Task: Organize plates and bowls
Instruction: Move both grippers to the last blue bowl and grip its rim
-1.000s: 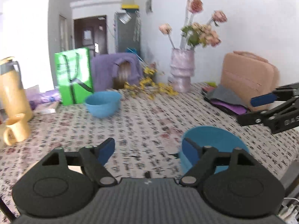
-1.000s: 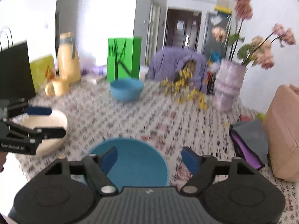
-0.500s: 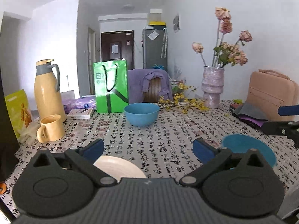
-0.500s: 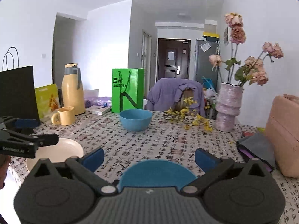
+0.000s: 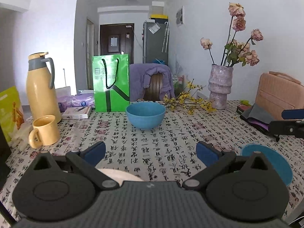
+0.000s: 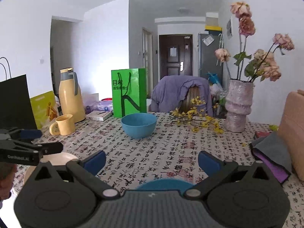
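A blue bowl [image 5: 145, 116] [image 6: 138, 124] stands upright mid-table, well beyond both grippers. A blue plate [image 5: 269, 162] [image 6: 167, 184] lies near the front edge, right under my right gripper [image 6: 152, 161]. A cream plate [image 5: 117, 173] [image 6: 57, 158] lies at the front left, mostly hidden under my left gripper [image 5: 151, 153]. Both grippers stand wide open with nothing between the blue pads. The right gripper's fingers [image 5: 292, 114] show at the right edge of the left wrist view; the left gripper's fingers [image 6: 30, 134] show at the left of the right wrist view.
On the patterned tablecloth [image 5: 171, 133] stand a yellow thermos [image 5: 42, 85], a yellow mug [image 5: 44, 131], a green paper bag [image 5: 111, 83], a book [image 5: 77, 112], a vase of dried flowers [image 5: 220, 87], yellow sprigs [image 5: 188, 102], a pink case [image 5: 279, 95] and folded cloths [image 6: 271, 155]. A black bag [image 6: 15, 100] stands at left.
Both grippers have opened wider and tilted up from the plates. The views have steadied and now look across the table at the blue bowl; the plates have slid down under the grippers.
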A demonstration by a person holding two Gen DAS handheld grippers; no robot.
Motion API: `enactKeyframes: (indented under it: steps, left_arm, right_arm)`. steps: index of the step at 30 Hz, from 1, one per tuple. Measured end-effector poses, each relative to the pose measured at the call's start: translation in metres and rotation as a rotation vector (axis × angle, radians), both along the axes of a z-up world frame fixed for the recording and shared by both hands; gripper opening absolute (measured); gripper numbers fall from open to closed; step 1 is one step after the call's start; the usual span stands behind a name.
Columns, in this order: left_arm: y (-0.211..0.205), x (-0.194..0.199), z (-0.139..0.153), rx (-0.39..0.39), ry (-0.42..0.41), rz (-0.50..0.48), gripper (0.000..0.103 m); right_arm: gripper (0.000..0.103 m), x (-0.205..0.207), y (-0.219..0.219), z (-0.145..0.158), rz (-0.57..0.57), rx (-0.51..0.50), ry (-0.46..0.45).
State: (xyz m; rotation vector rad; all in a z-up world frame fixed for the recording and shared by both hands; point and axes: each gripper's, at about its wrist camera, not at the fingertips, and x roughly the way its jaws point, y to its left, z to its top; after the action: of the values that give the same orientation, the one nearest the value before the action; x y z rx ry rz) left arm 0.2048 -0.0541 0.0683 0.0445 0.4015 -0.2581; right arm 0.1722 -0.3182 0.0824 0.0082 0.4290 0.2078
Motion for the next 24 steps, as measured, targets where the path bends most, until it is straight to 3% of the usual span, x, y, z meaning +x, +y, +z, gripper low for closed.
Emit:
enactKeyframes:
  steps: [5, 10, 16, 24]
  left_arm:
    - [0.008, 0.04, 0.01, -0.007, 0.039, -0.038, 0.103]
    - [0.017, 0.101, 0.025, -0.034, 0.124, -0.049, 0.103]
    - [0.027, 0.179, 0.035, -0.035, 0.199, -0.039, 0.103]
    - [0.024, 0.281, 0.023, -0.015, 0.295, -0.039, 0.099]
  right_arm:
    - [0.103, 0.044, -0.015, 0.019, 0.048, 0.065, 0.061]
    - [0.101, 0.116, -0.037, 0.038, 0.044, 0.219, 0.203]
    - [0.099, 0.206, -0.048, 0.047, 0.003, 0.232, 0.288]
    - [0.092, 0.323, -0.026, 0.015, 0.007, 0.193, 0.455]
